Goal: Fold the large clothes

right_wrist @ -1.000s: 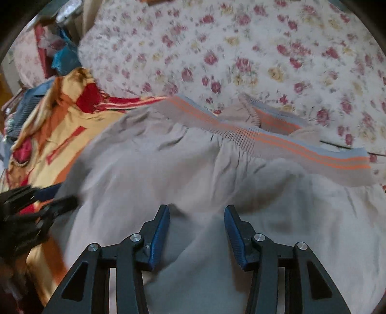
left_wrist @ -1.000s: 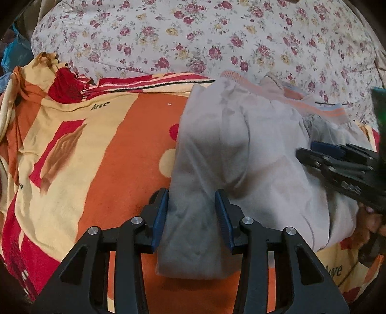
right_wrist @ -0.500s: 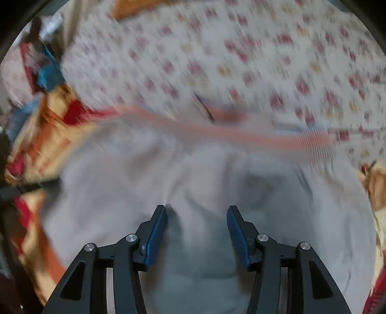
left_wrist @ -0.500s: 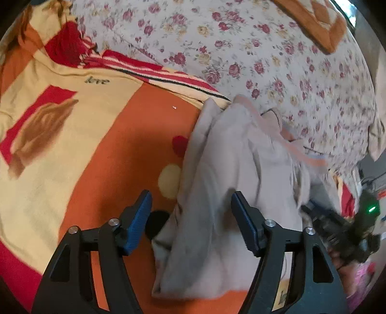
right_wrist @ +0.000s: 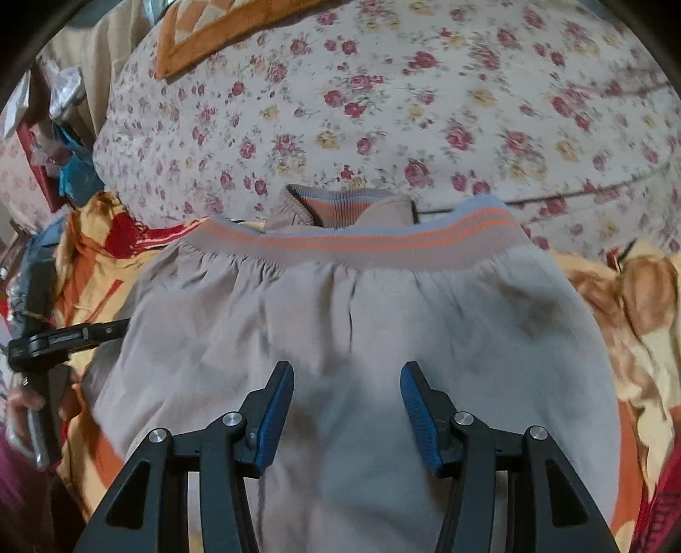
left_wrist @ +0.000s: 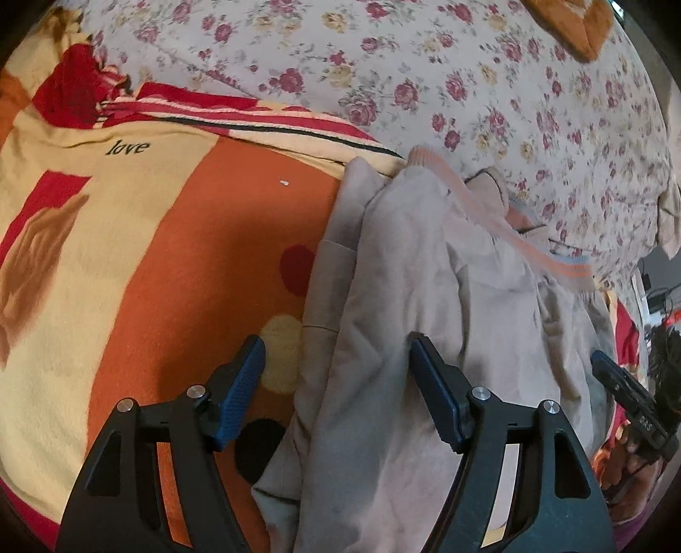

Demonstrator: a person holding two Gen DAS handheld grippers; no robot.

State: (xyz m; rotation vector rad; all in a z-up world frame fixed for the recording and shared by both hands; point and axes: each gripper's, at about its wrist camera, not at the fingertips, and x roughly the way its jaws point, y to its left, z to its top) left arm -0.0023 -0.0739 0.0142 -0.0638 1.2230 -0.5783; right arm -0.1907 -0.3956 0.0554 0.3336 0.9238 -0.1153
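Observation:
A beige-grey garment (left_wrist: 408, 297) with a ribbed orange-striped hem band (right_wrist: 353, 246) lies folded on an orange, yellow and red blanket (left_wrist: 170, 238). My left gripper (left_wrist: 336, 383) is open, hovering over the garment's left folded edge, holding nothing. My right gripper (right_wrist: 347, 404) is open above the middle of the garment (right_wrist: 340, 340), holding nothing. The right gripper shows at the far right of the left wrist view (left_wrist: 630, 404). The left gripper shows at the left edge of the right wrist view (right_wrist: 64, 340).
A floral quilt (right_wrist: 383, 106) is piled behind the garment. An orange patterned cushion (right_wrist: 221, 34) sits on top of it. Cluttered items (right_wrist: 55, 161) stand at the far left. The blanket (right_wrist: 630, 306) extends to the right.
My left gripper opened wide, let go of the garment's edge and pulled back. My right gripper lifted and drew back, jaws a little wider. The garment now lies settled.

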